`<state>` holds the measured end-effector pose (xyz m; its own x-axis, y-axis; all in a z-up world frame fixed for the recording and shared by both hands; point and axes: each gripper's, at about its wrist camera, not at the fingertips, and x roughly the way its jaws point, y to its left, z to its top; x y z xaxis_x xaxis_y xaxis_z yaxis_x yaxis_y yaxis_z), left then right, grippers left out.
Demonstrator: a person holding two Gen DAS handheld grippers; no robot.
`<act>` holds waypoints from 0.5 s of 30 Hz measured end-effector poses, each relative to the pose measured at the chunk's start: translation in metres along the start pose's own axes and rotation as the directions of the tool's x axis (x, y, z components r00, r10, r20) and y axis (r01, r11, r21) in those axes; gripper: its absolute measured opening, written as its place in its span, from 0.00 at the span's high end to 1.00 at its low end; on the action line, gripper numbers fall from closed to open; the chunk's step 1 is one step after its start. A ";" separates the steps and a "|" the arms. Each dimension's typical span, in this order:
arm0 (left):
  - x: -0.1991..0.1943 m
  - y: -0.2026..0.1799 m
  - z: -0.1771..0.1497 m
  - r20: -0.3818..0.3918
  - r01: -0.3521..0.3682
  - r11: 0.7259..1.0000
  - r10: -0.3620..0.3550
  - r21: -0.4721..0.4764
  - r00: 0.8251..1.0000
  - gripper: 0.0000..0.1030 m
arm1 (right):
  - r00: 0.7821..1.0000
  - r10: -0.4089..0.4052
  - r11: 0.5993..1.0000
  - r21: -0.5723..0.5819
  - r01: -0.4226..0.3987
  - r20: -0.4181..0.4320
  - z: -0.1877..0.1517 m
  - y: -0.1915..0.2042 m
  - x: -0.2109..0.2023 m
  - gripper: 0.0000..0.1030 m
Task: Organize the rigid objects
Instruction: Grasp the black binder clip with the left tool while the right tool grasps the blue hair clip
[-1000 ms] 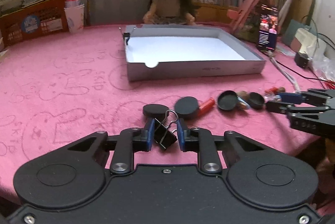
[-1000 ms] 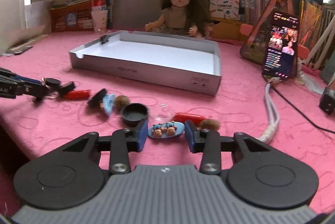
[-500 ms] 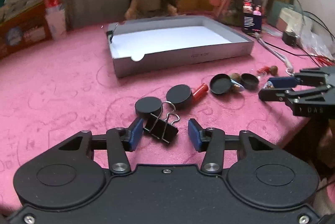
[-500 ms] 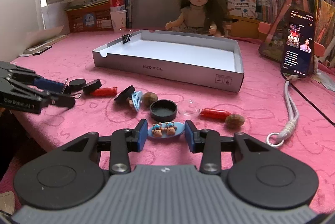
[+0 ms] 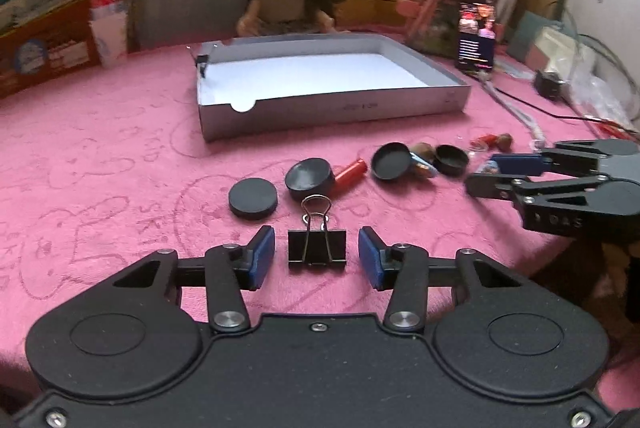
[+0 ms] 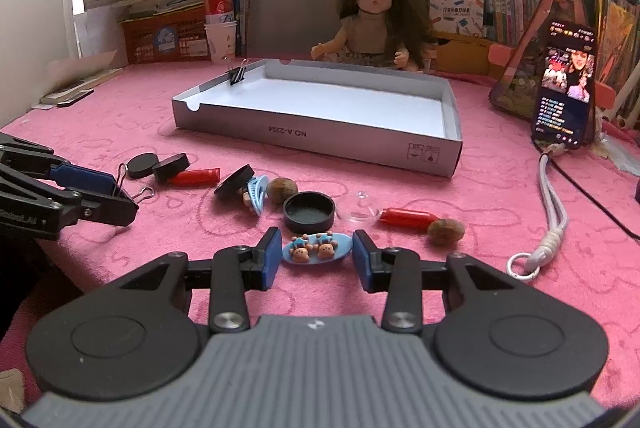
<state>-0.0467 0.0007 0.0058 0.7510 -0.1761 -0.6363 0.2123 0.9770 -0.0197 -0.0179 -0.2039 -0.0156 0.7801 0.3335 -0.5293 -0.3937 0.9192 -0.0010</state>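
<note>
A black binder clip (image 5: 317, 246) lies on the pink cloth between the fingers of my left gripper (image 5: 317, 257), which is open with gaps on both sides. My right gripper (image 6: 316, 259) closely brackets a blue hair clip with two bear figures (image 6: 317, 247); it looks open, with the pads at the clip's ends. Black lids (image 5: 253, 197) (image 5: 310, 178) (image 6: 309, 211), red tubes (image 6: 408, 218) (image 5: 351, 171) and nuts (image 6: 445, 232) lie scattered. The grey tray (image 5: 332, 108) holds nothing but a binder clip (image 6: 236, 74) clamped on its wall.
A doll (image 6: 372, 24) sits behind the tray. A phone on a stand (image 6: 564, 84) is at the right, with a white cord (image 6: 552, 196). A can and paper cups (image 6: 218, 28), a red crate and books line the back. The table edge is near.
My left gripper has opened and let go of the binder clip, which now lies flat on the cloth between the fingers. My right gripper has held its place around the blue hair clip.
</note>
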 end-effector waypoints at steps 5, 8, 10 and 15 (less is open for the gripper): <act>0.004 -0.011 -0.006 0.035 -0.061 0.997 0.060 0.040 0.998 0.57 | 0.999 -0.029 1.000 -0.003 0.029 0.037 -0.003 0.000 -0.003 0.42; 0.004 -0.013 -0.009 0.048 -0.064 0.997 0.062 0.041 0.997 0.63 | 0.999 -0.022 1.000 -0.013 0.022 0.036 -0.005 -0.003 -0.001 0.41; 0.003 -0.016 -0.009 0.056 -0.078 0.996 0.075 0.044 0.996 0.71 | 1.000 -0.010 1.000 -0.018 0.010 0.028 -0.006 -0.004 0.000 0.43; 0.003 -0.018 -0.006 0.051 -0.081 0.996 0.079 0.042 0.996 0.72 | 1.000 -0.004 1.000 -0.031 0.005 0.026 -0.006 0.000 -0.003 0.58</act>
<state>-0.0520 -0.0164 -0.0007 0.7964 -0.1047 -0.5957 0.1773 0.9820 0.0645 -0.0232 -0.2061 -0.0187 0.7942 0.3350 -0.5069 -0.4046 0.9140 -0.0299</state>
